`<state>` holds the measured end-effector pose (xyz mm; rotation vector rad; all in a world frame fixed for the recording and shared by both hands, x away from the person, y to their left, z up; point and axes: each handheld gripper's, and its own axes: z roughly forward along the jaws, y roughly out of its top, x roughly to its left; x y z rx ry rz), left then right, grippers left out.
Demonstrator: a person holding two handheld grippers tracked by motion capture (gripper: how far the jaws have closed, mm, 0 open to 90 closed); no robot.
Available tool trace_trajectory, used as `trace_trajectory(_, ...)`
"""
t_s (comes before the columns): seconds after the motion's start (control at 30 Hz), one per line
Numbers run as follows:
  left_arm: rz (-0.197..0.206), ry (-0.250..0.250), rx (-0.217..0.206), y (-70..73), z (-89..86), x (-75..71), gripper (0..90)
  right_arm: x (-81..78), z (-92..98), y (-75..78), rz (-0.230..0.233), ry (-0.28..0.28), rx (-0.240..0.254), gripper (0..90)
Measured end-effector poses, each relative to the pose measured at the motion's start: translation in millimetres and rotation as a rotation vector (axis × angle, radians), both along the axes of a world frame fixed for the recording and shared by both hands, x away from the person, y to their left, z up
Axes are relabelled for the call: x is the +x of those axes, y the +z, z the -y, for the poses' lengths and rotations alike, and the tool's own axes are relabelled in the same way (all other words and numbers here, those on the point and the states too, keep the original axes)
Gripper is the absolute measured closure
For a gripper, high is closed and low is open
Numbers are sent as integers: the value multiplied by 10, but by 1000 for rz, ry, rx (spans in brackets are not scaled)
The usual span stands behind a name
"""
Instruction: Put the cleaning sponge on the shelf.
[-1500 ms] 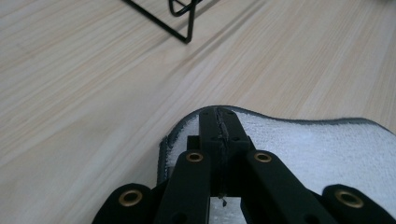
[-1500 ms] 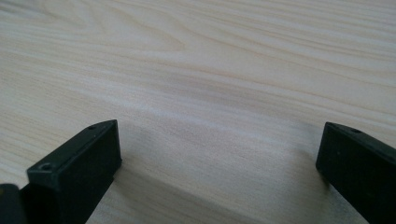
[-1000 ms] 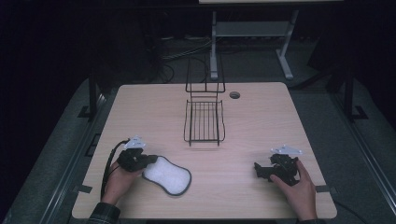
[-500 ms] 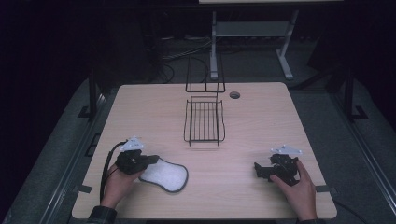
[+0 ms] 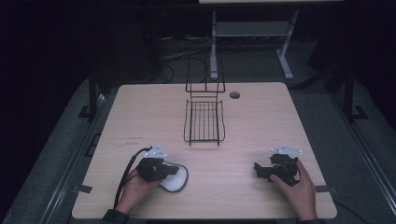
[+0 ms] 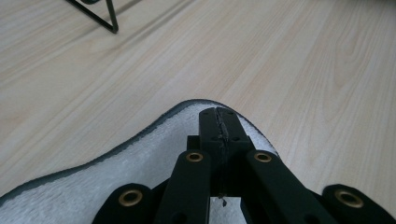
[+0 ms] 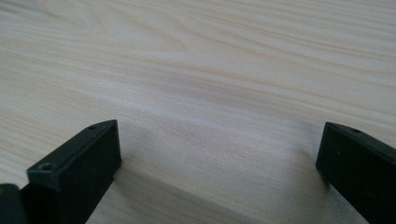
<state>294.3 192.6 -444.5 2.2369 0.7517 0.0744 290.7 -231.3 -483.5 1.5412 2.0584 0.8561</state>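
Observation:
A white terry cloth (image 5: 179, 181) with a dark hem lies on the wooden table (image 5: 261, 121) at the front left. My left gripper (image 5: 173, 171) rests on top of it, pointing right, and covers its left part. In the left gripper view the jaws of the left gripper (image 6: 219, 116) are pressed together, with the cloth (image 6: 140, 163) spread beneath them; nothing shows between them. At the front right, my right gripper (image 5: 258, 170) sits low over bare wood. The right gripper view shows it (image 7: 219, 154) open wide with nothing between the fingers.
A black wire rack (image 5: 204, 121) with an upright back frame stands mid-table, and one of its feet (image 6: 100, 14) shows in the left gripper view. A round cable hole (image 5: 235, 95) lies at the far edge. A hand holds each gripper.
My left gripper has slid to the right onto the cloth and now hides more of it. The cloth's right edge has stayed put. The right gripper has not moved.

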Motion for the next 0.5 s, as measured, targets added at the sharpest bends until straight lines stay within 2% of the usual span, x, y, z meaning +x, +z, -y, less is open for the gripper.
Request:
trace_trajectory(0.07,0,-2,14,-15,21,12,895,0,0,0,0,0,0,0)
trace_trajectory(0.27,-5,-3,17,-30,59,51,895,0,0,0,0,0,0,0)
trace_trajectory(0.5,6,0,47,-15,177,166,896,0,0,0,0,0,0,0)
